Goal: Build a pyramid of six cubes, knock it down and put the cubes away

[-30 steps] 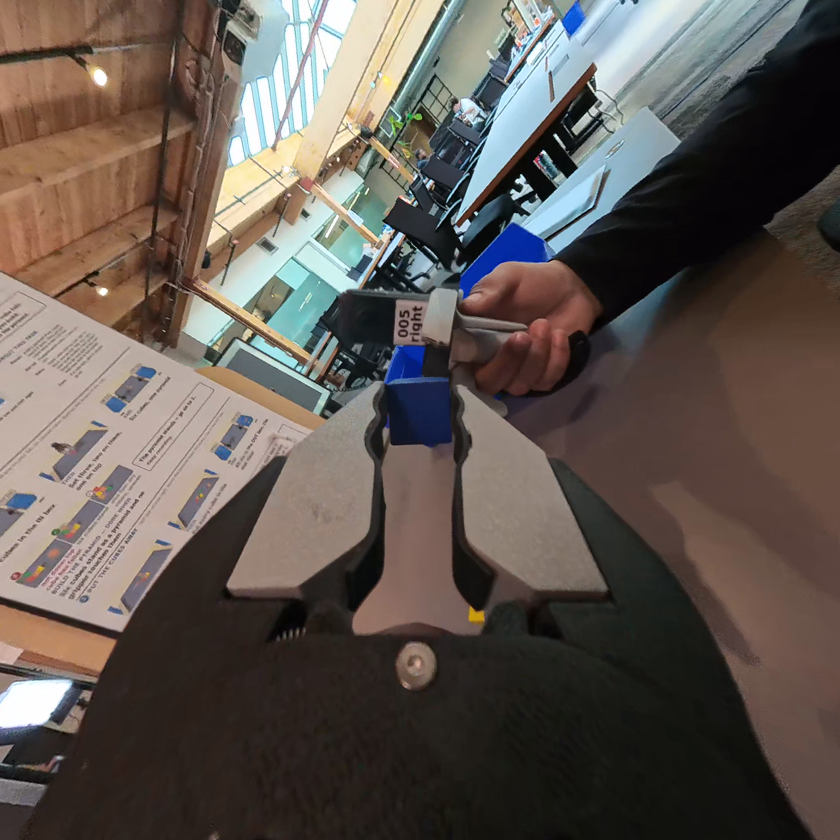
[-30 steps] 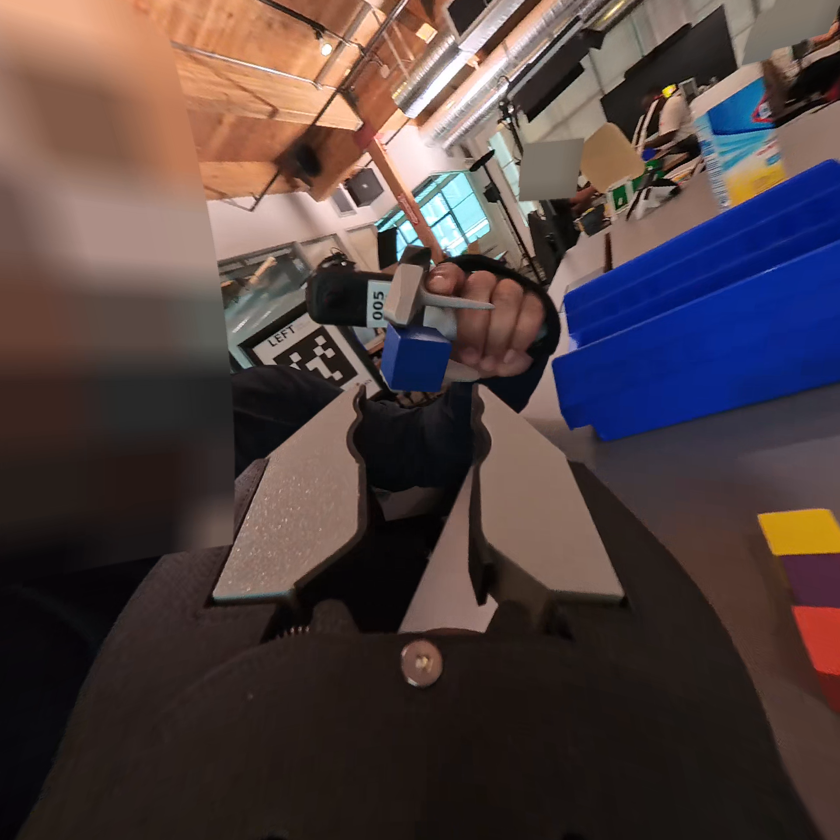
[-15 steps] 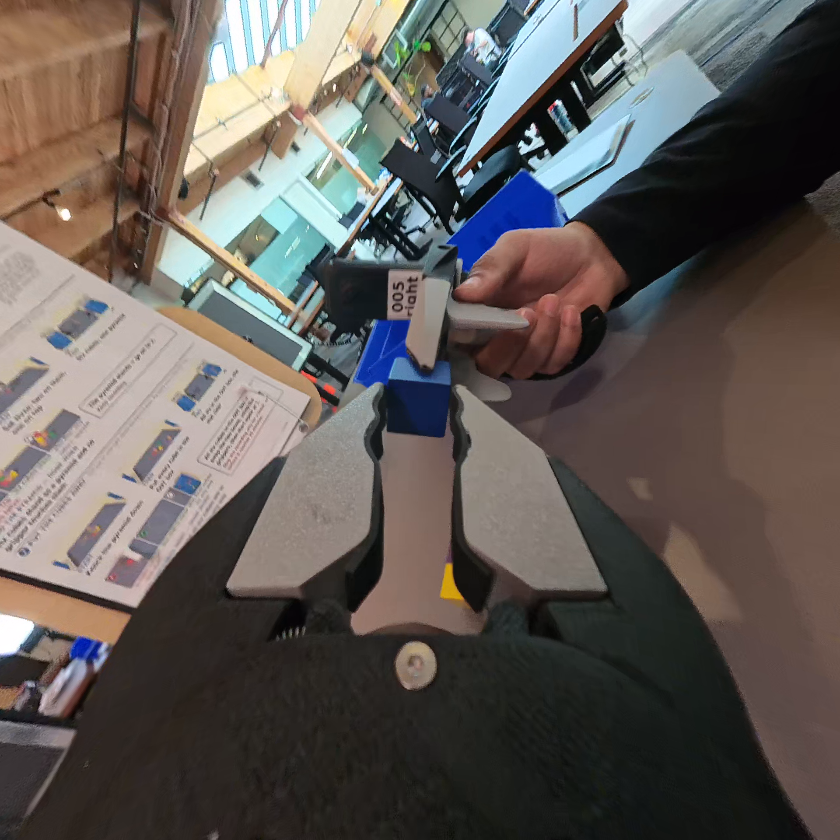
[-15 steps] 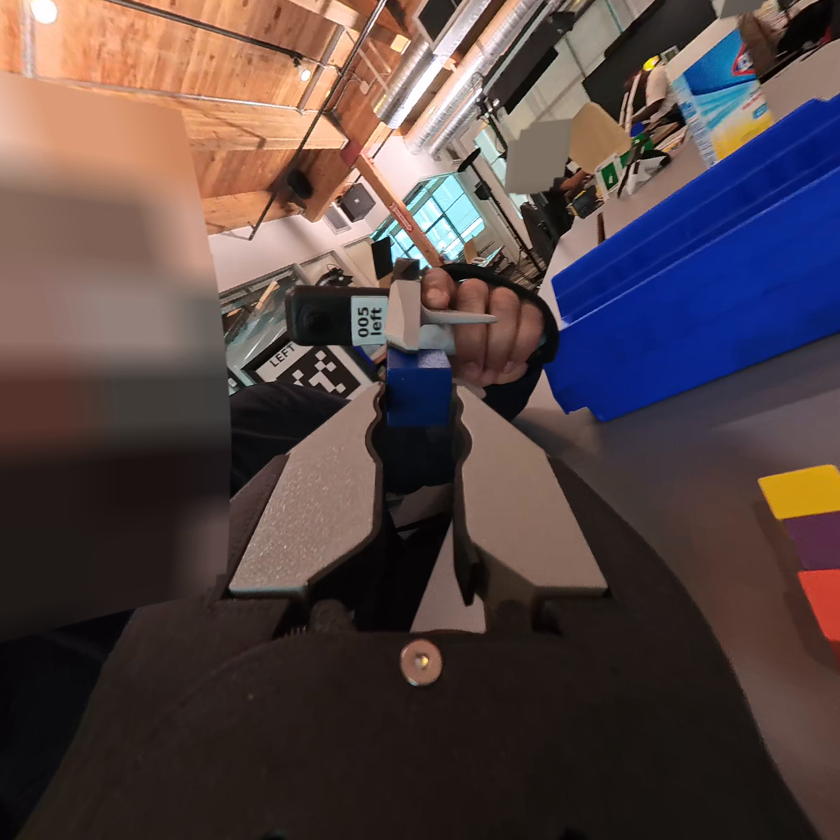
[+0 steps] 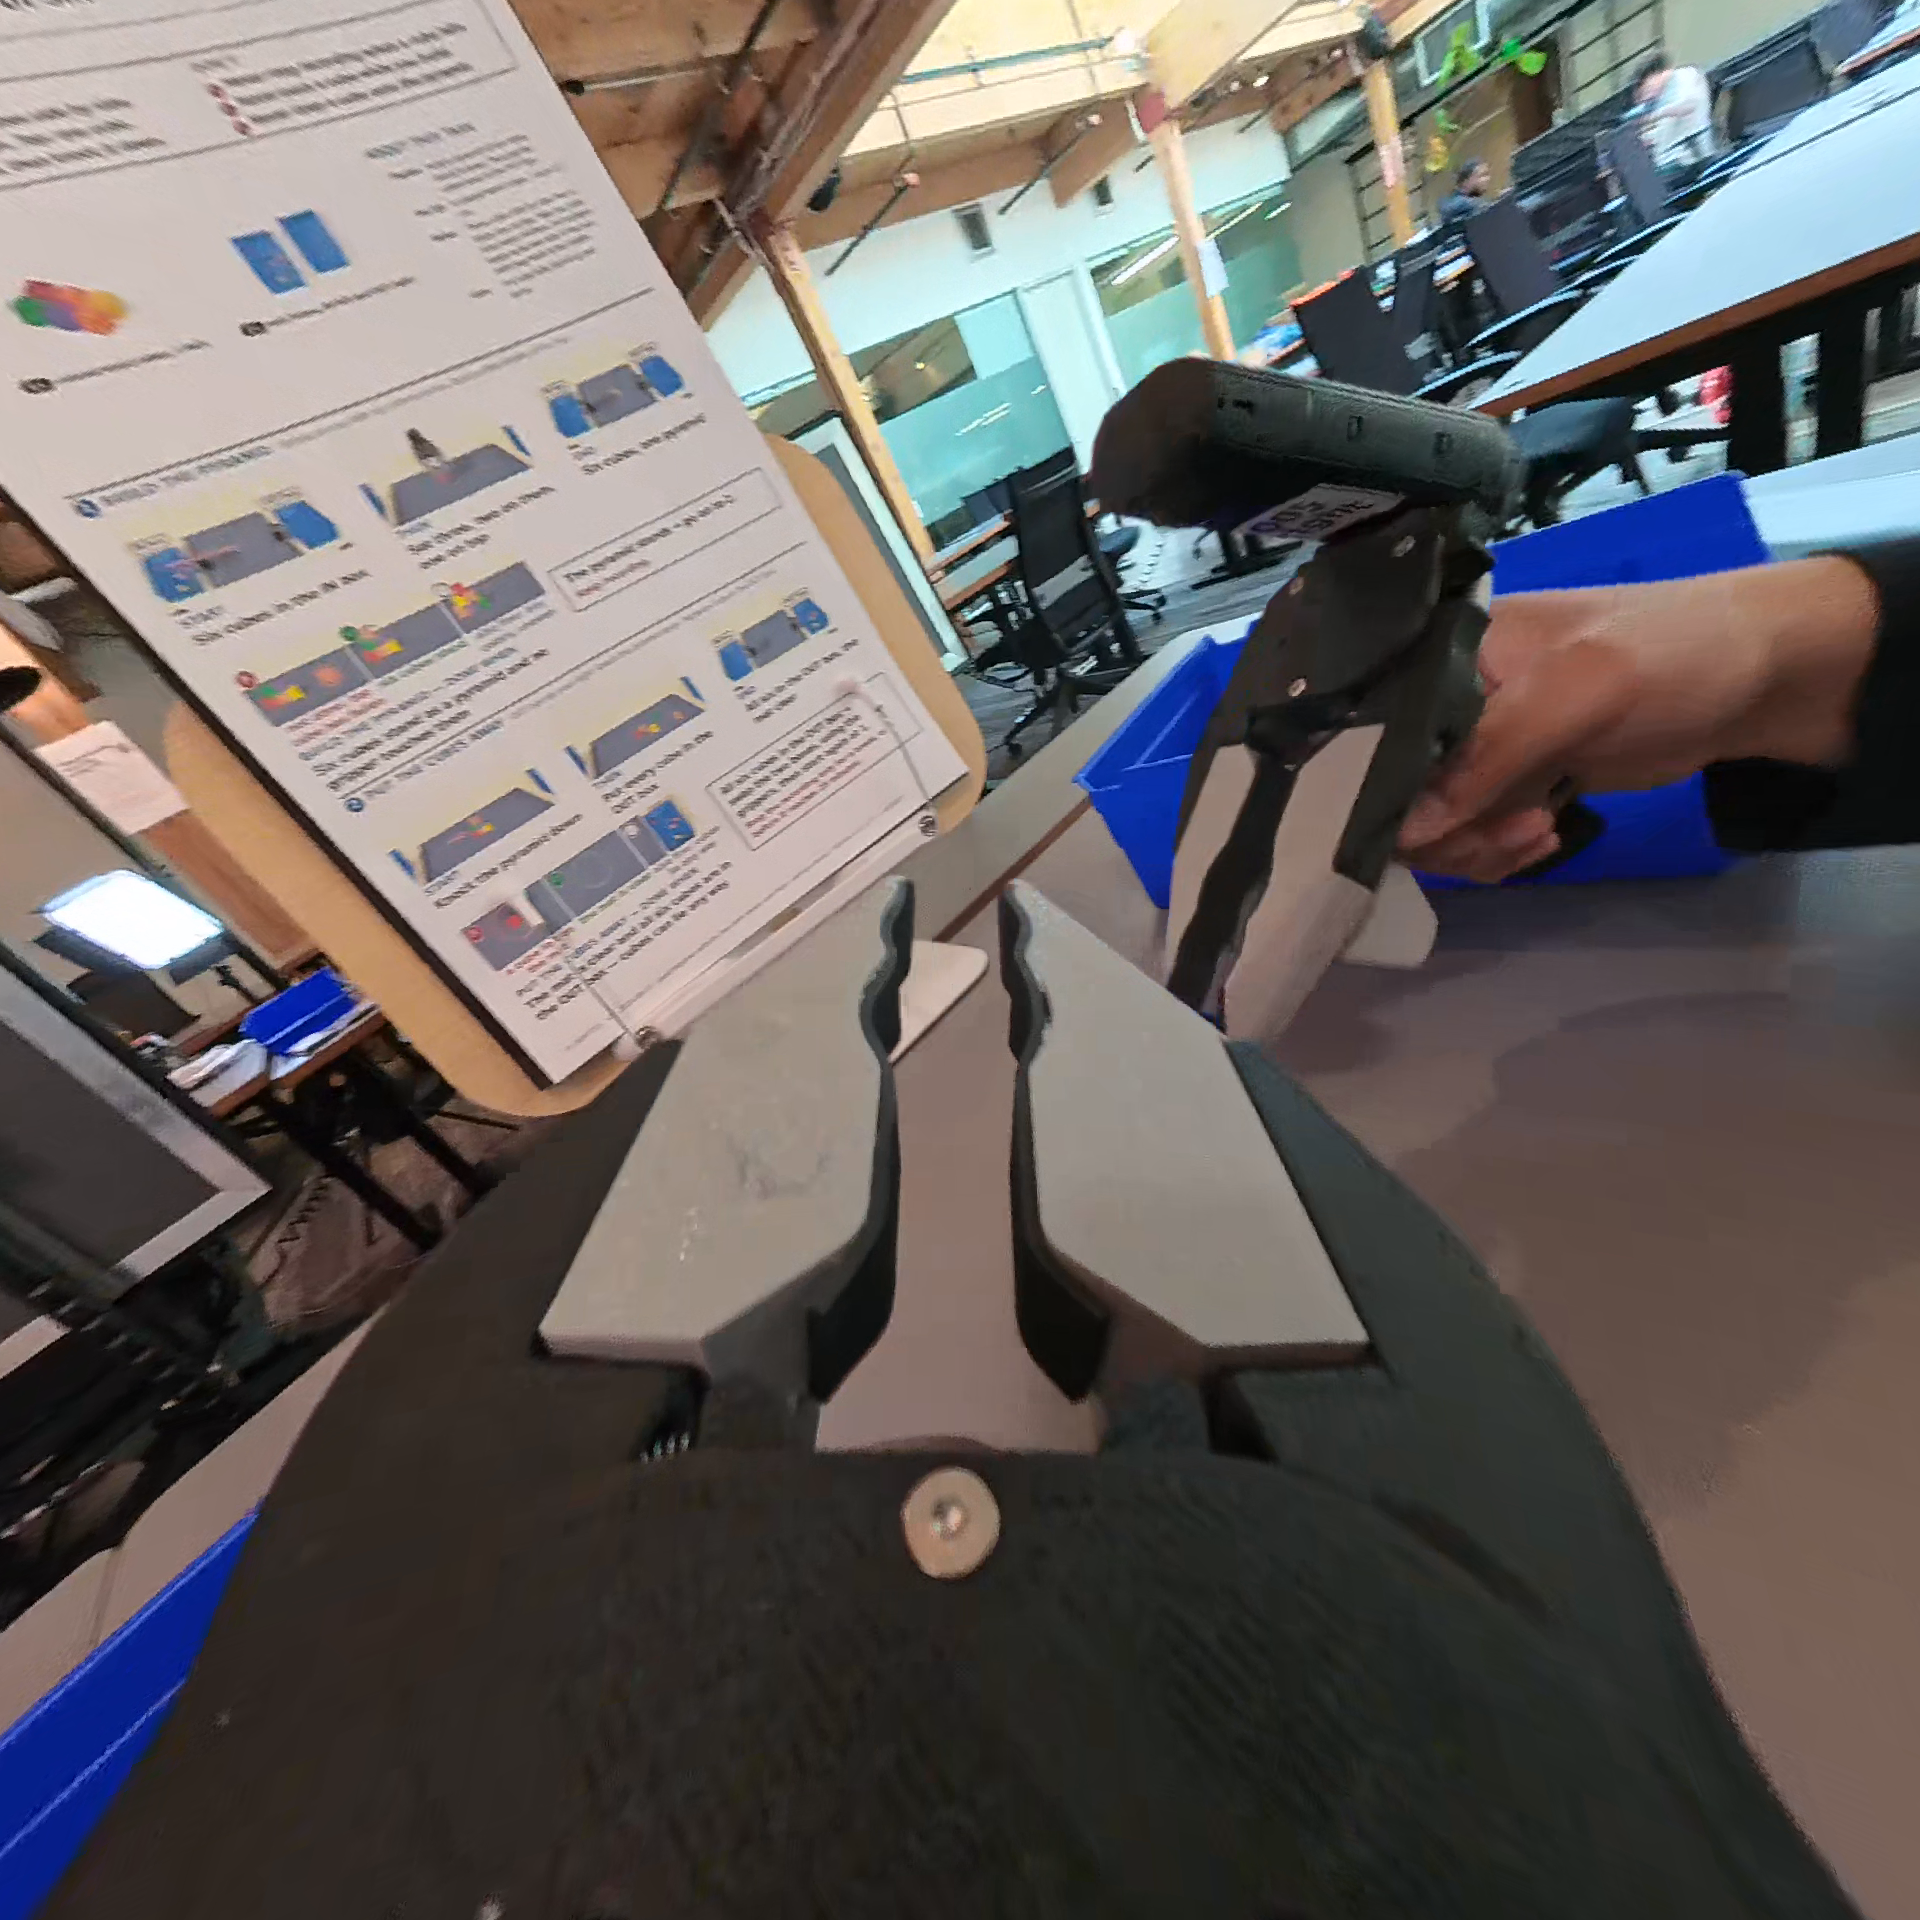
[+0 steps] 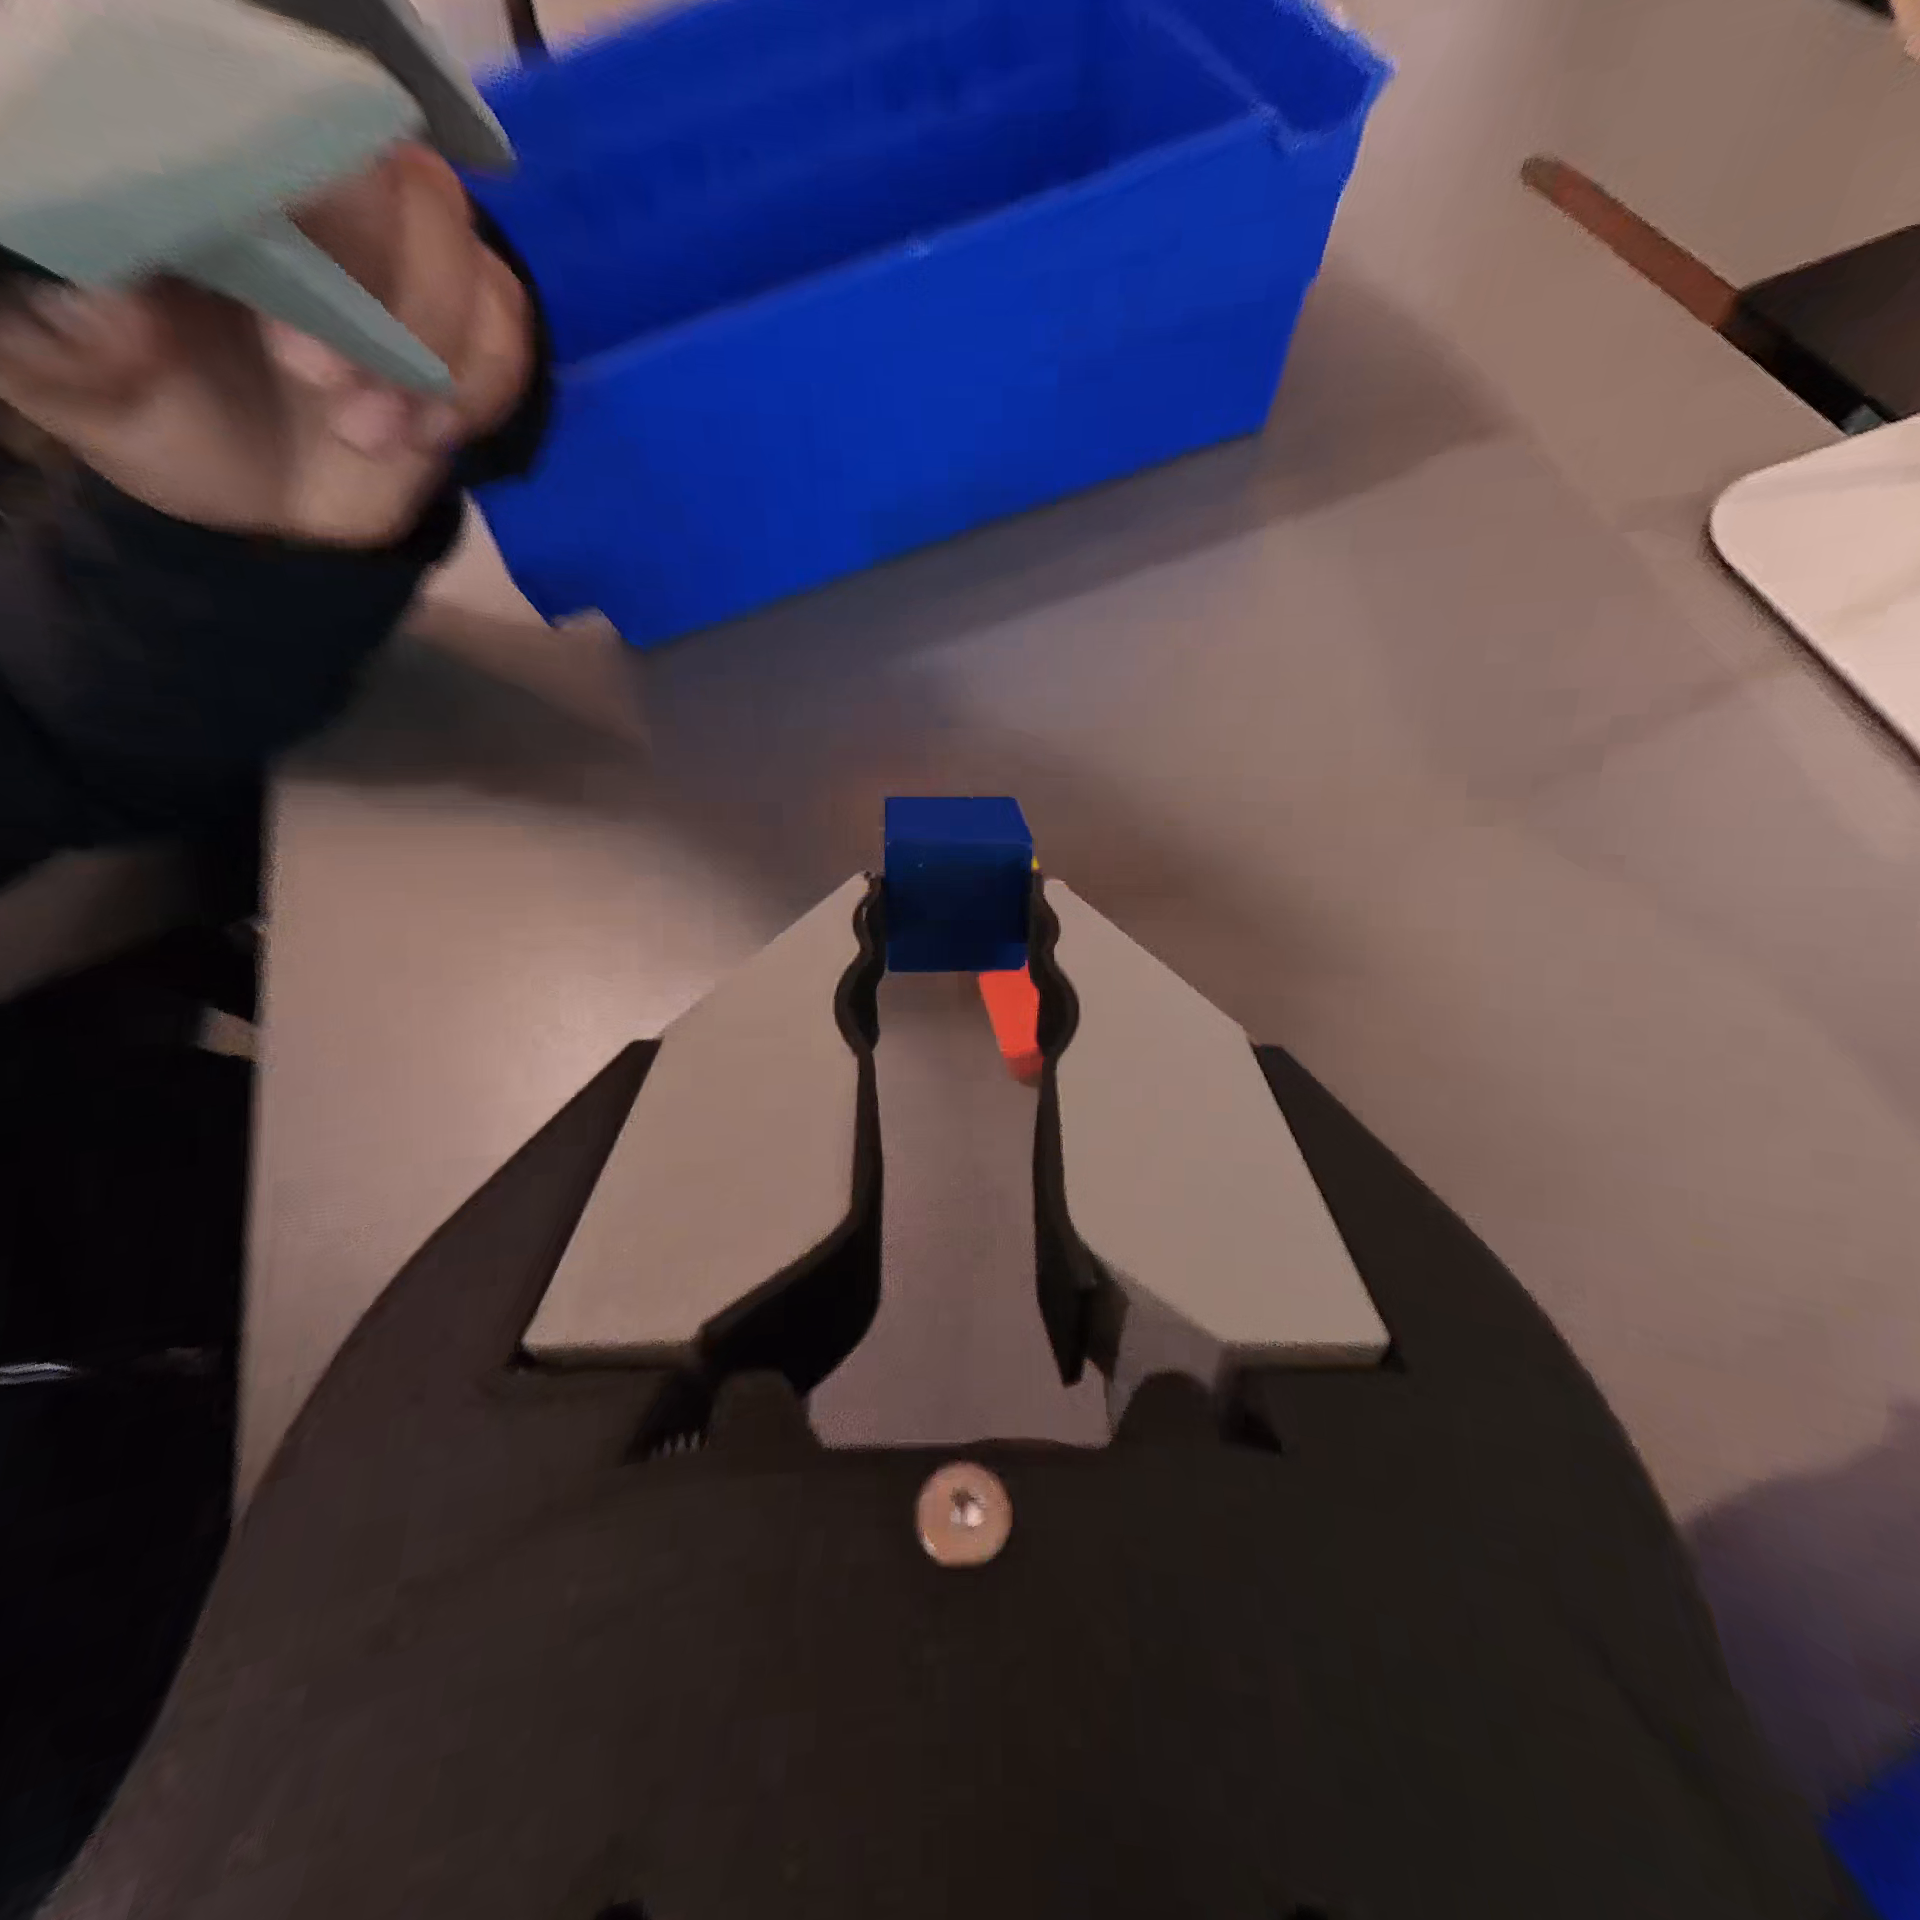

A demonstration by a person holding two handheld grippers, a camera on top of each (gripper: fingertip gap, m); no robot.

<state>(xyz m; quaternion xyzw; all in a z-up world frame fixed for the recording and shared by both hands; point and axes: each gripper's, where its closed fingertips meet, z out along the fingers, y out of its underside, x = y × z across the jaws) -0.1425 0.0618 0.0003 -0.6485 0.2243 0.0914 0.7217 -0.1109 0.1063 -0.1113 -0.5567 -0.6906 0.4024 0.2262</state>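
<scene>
My right gripper (image 6: pixel 958 883) is shut on a blue cube (image 6: pixel 956 883) and points down at the grey table. Under it, between the fingers, an orange cube (image 6: pixel 1013 1023) lies on the table, with a sliver of yellow beside the blue cube. My left gripper (image 5: pixel 954 914) is empty, its jaws a narrow gap apart, level above the table. In the left wrist view the right gripper (image 5: pixel 1236 1023) stands tip-down on the table in a person's hand (image 5: pixel 1621 717). The left gripper shows blurred at the top left of the right wrist view (image 6: pixel 208 208).
A blue bin (image 6: pixel 914 416) stands just beyond the held cube. A second blue bin (image 5: pixel 1143 769) sits behind the right gripper, and a blue edge (image 5: pixel 83 1714) shows at the lower left. An instruction board (image 5: pixel 468 520) on a white foot (image 6: pixel 1849 582) stands at the table's back. There is about 12 centimetres between the tips of the two grippers.
The blue cube passed from my left gripper to my right. The left let go and drew back empty. The right turned downward with the cube over the table.
</scene>
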